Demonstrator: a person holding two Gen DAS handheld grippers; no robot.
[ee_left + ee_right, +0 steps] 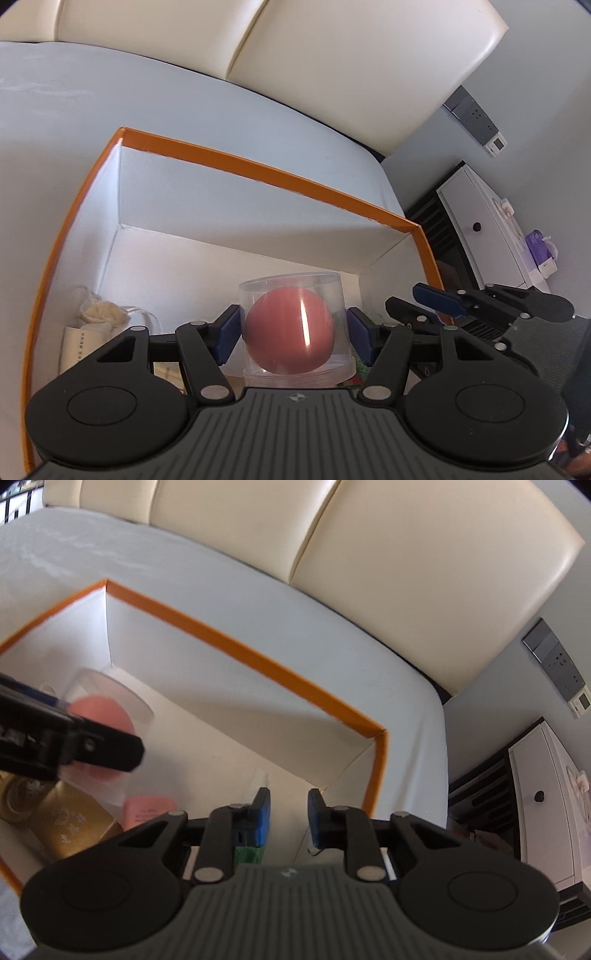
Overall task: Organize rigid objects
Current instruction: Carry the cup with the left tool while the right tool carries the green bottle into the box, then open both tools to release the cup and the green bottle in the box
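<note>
A: L gripper [291,332] – what's the state?

B: Clamped on the clear tub [291,295]. Blue pads [227,334] press its two sides. Pink ball [290,328] sits inside the tub.

A: Where's the tub vs the box?

B: Inside the box [258,168], the orange-rimmed one w/ white walls. Held near the box's right wall, towards the near side. Can't tell if it touches the floor of the box.

A: R gripper [289,814]?

B: Jaws nearly together, a narrow gap left, nothing between the pads. Tips point down into the box by its right corner. In the left view it shows just right of the tub, over the right wall.

A: Other stuff in the box?

B: Gold tin [79,829] at the left side, near edge. Small pink pack [147,808] beside it, towards the middle. Something green [249,854] under the R gripper's left finger; too hidden to name. In the left view a cream cloth bundle [98,314] w/ string lies by the left wall.

A: What carries the box?

B: White-covered table [332,657]; box stands at its near side. Cream sofa [406,572] past the far edge.
</note>
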